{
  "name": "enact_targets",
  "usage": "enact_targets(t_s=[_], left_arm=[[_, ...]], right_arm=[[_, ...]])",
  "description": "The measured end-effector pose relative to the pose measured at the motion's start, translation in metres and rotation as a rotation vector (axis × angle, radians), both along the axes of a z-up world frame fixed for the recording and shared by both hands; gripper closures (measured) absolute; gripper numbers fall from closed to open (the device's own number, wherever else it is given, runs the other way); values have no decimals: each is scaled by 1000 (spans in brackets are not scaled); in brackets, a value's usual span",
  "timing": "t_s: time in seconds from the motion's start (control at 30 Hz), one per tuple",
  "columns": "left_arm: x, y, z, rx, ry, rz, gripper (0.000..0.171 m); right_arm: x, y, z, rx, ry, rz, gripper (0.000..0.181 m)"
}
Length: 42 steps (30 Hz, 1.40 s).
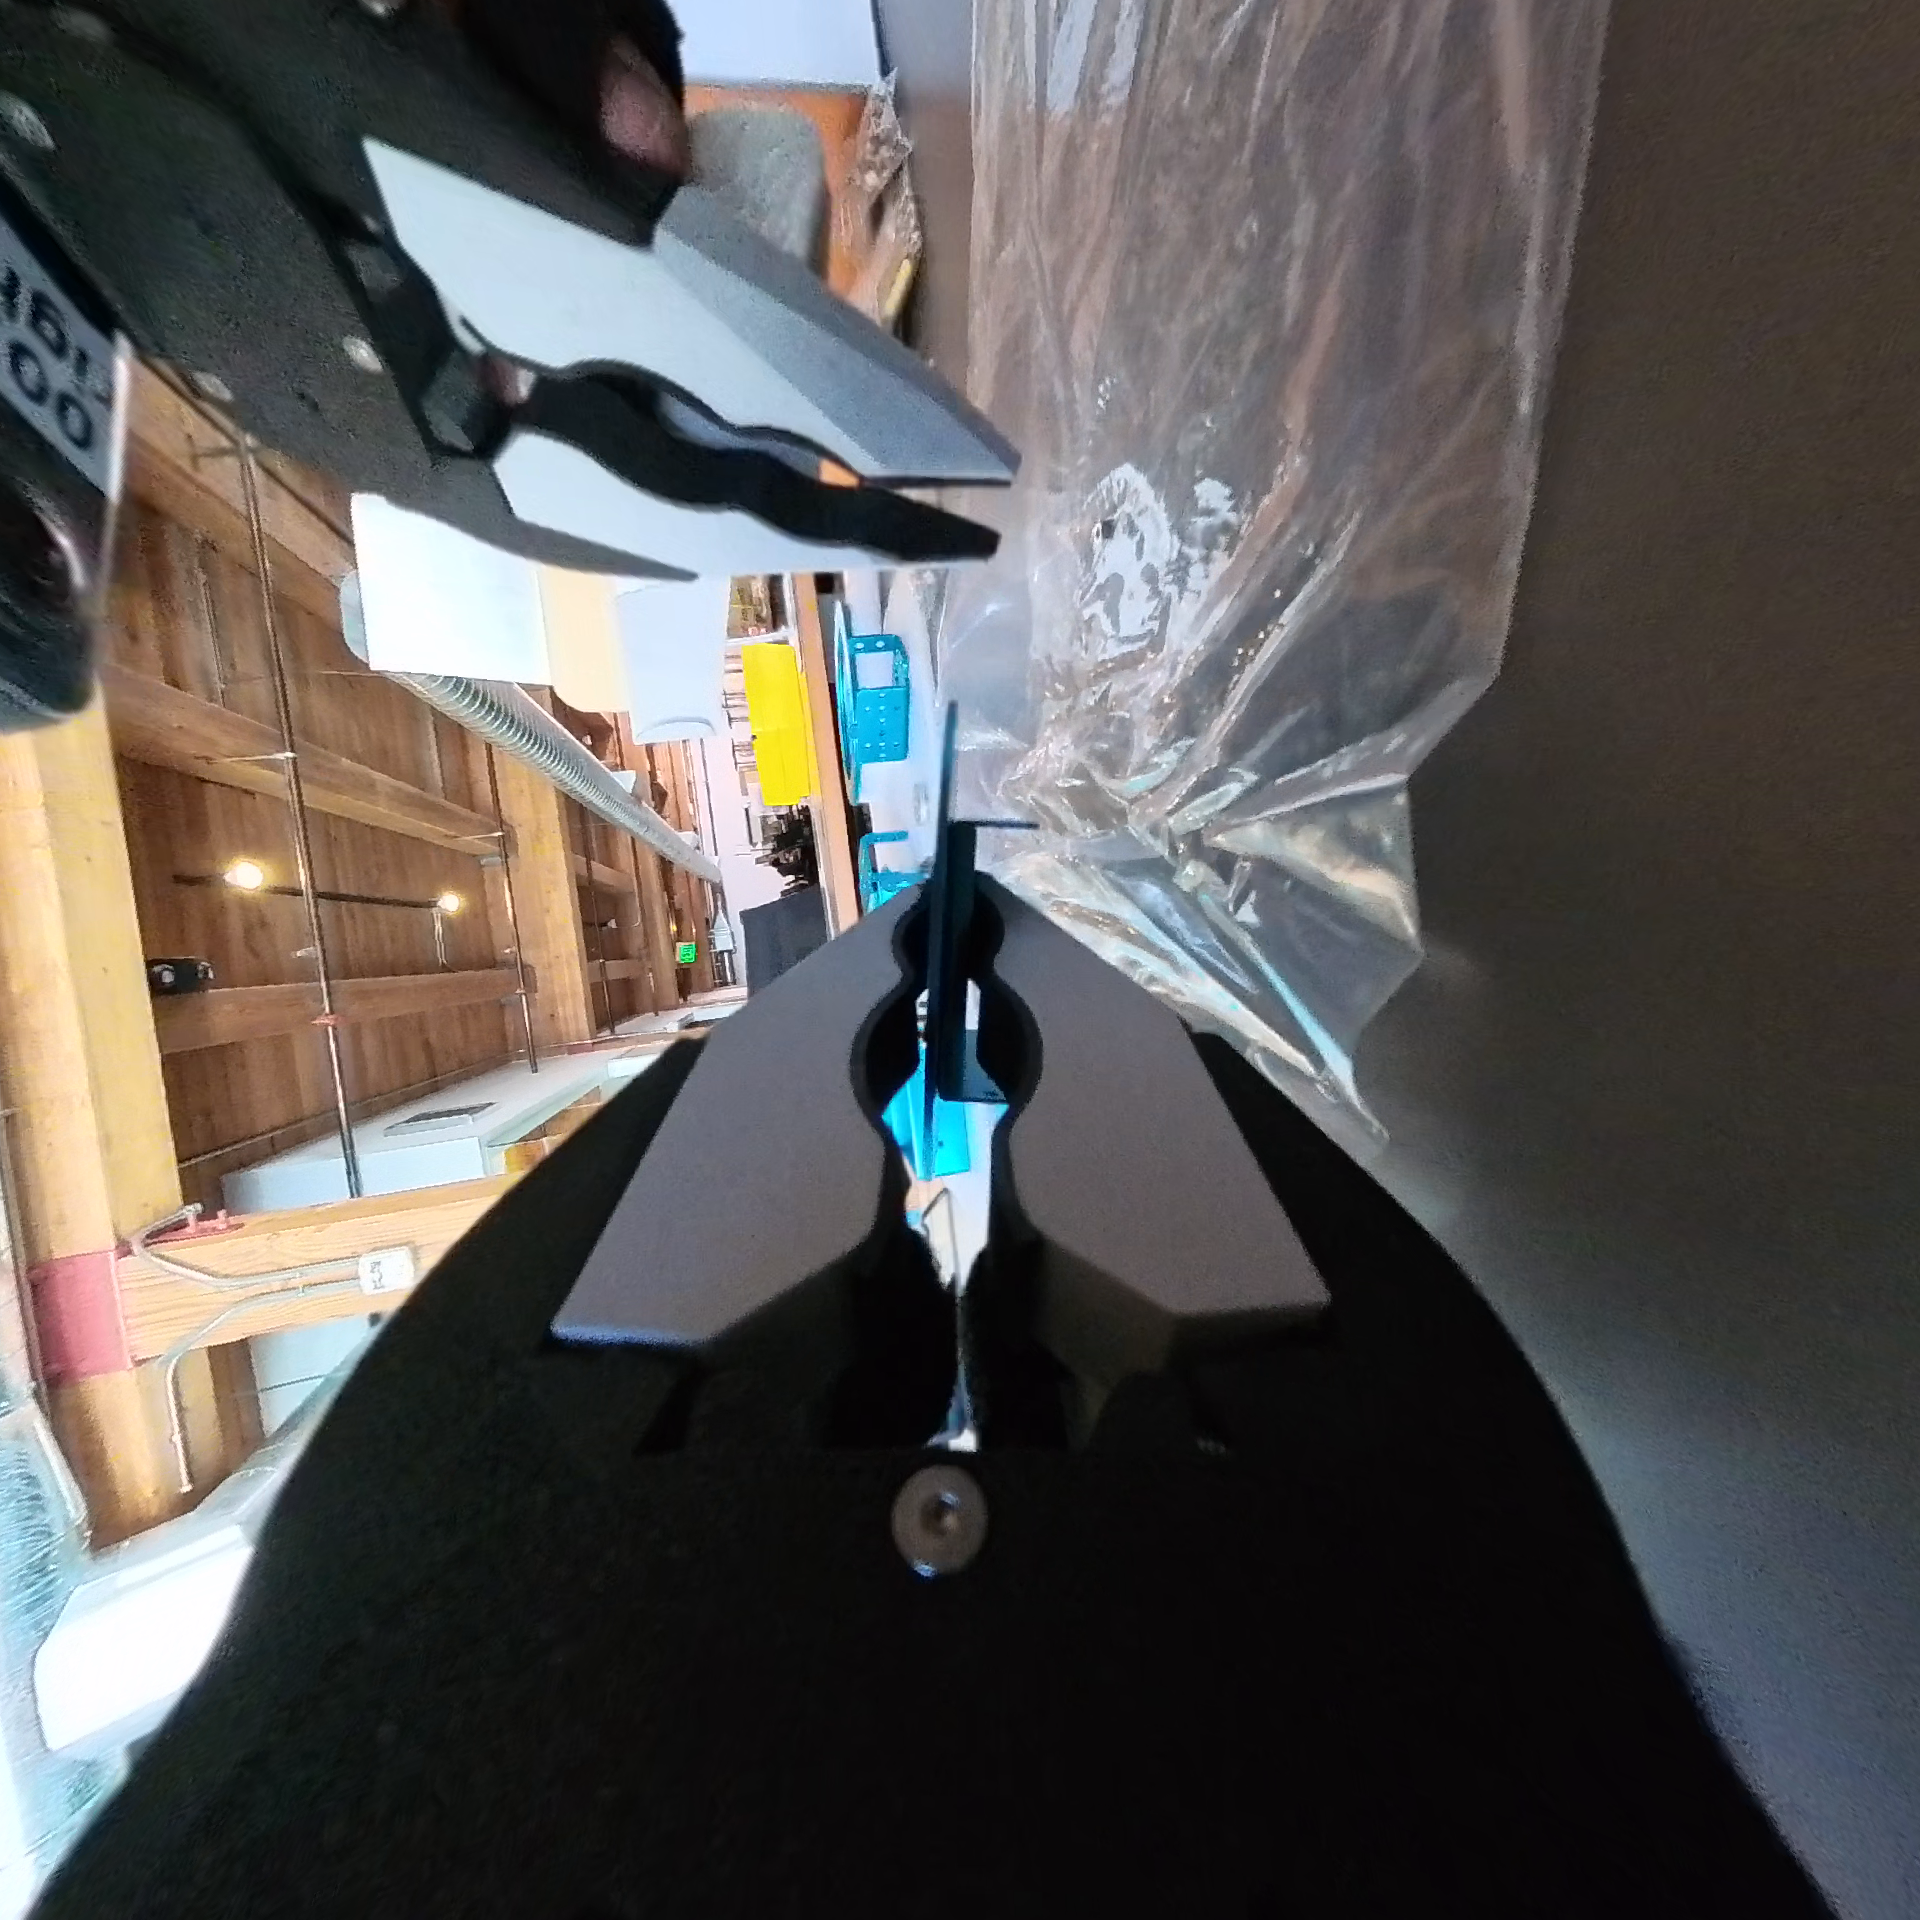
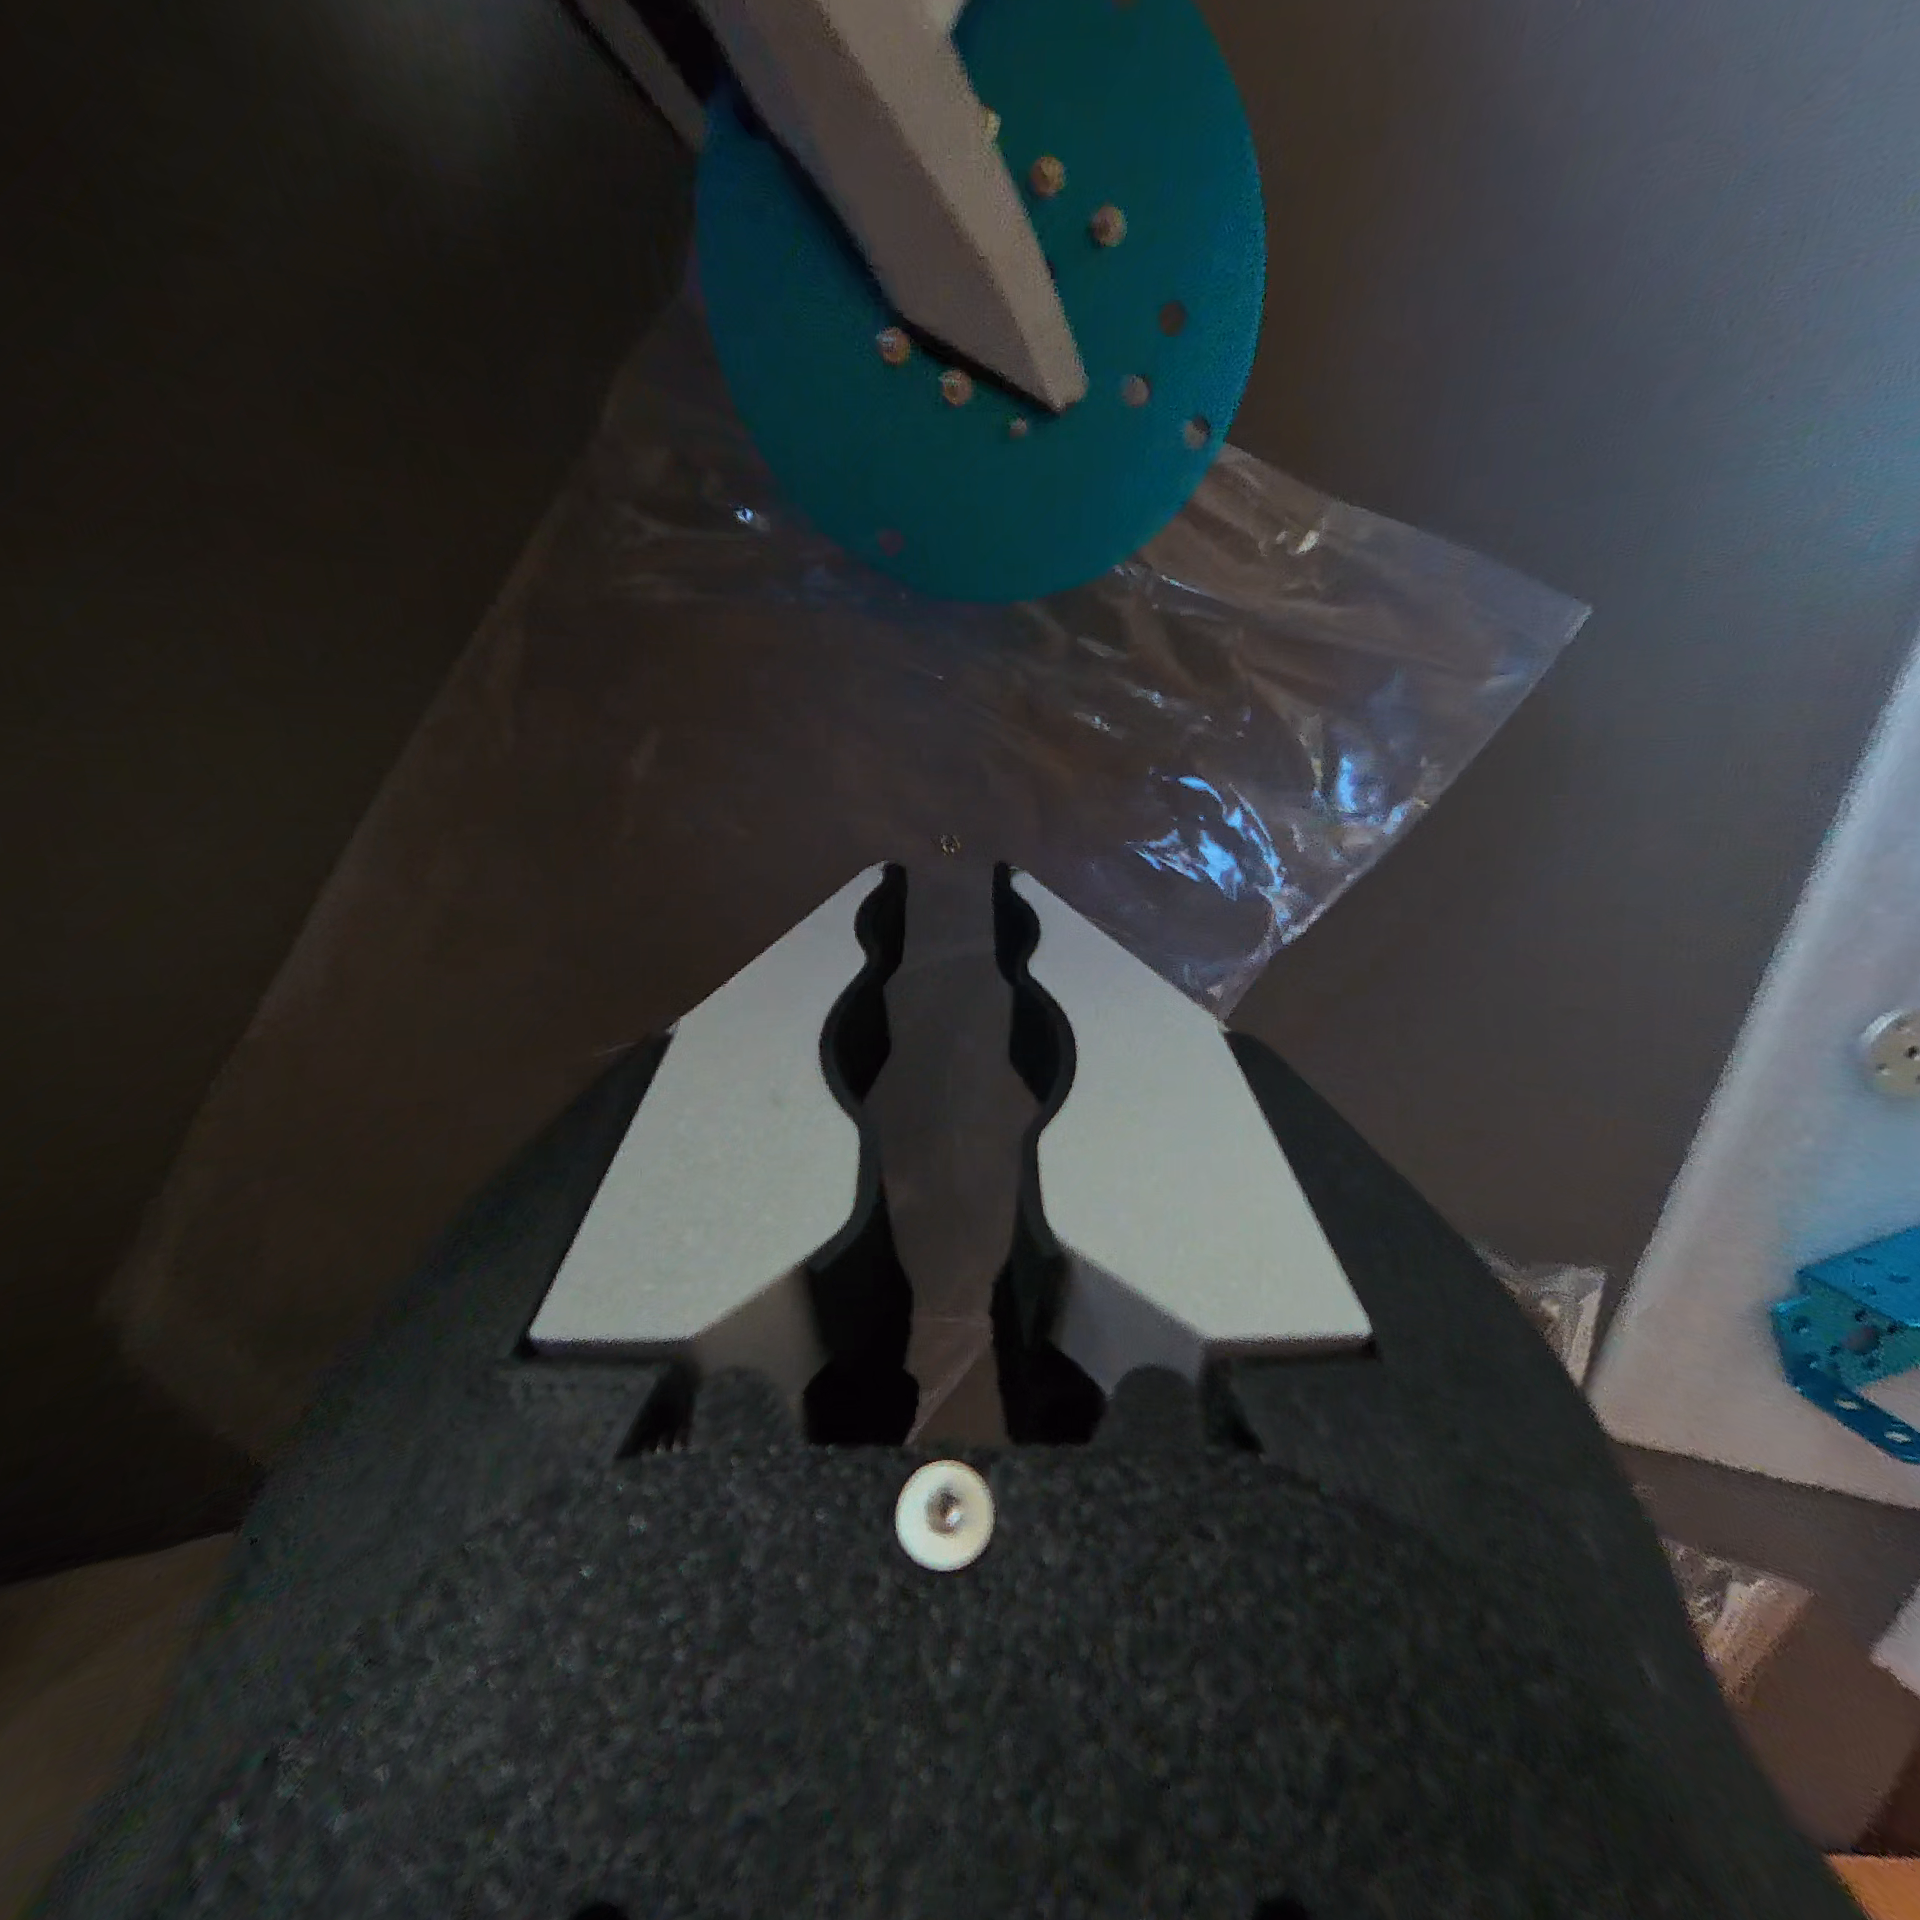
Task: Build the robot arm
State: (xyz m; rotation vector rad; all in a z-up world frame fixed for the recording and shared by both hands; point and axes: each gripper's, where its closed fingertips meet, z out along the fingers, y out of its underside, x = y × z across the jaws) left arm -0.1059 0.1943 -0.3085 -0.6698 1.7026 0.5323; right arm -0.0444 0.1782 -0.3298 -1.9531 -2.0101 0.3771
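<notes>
Your left gripper (image 1: 951,914) pinches the disc (image 2: 935,499) edge-on; keep it firm. Your right gripper (image 2: 945,873), narrowly parted, straddles the bag (image 2: 1195,748); align squarely.

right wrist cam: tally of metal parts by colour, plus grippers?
teal disc: 1
blue bracket: 1
silver round hub: 1
left gripper and right gripper: 2
Total: 5
</notes>
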Motion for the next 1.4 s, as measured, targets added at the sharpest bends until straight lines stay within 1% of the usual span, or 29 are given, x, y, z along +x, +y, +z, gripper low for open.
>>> enact_targets(t_s=[0.07,0.17,0.37,0.57,0.7,0.83,0.97,1.03,1.4], left_arm=[[0,0,-1,4,5,-3,171],[2,-2,-2,8,10,-7,171],[2,-2,-3,1,12,-6,170],[2,-4,-5,-9,17,-14,170],[3,-4,-6,-12,18,-16,170],[3,-4,-5,-13,14,-17,170],[3,-4,-6,-9,17,-17,170],[3,-4,-5,-6,16,-18,170],[3,-5,-6,-4,20,-18,170]], right_arm=[[-5,-2,-2,28,12,21,169],[-4,1,-9,63,-42,45,170],[-5,0,-20,13,-87,56,173],[-6,0,-20,16,-82,58,177],[-6,0,-20,18,-43,57,177],[-5,-3,-19,-5,-66,64,170],[0,1,-20,28,-102,68,174],[0,2,-18,39,-94,71,175],[-4,1,-21,5,-111,63,179]])
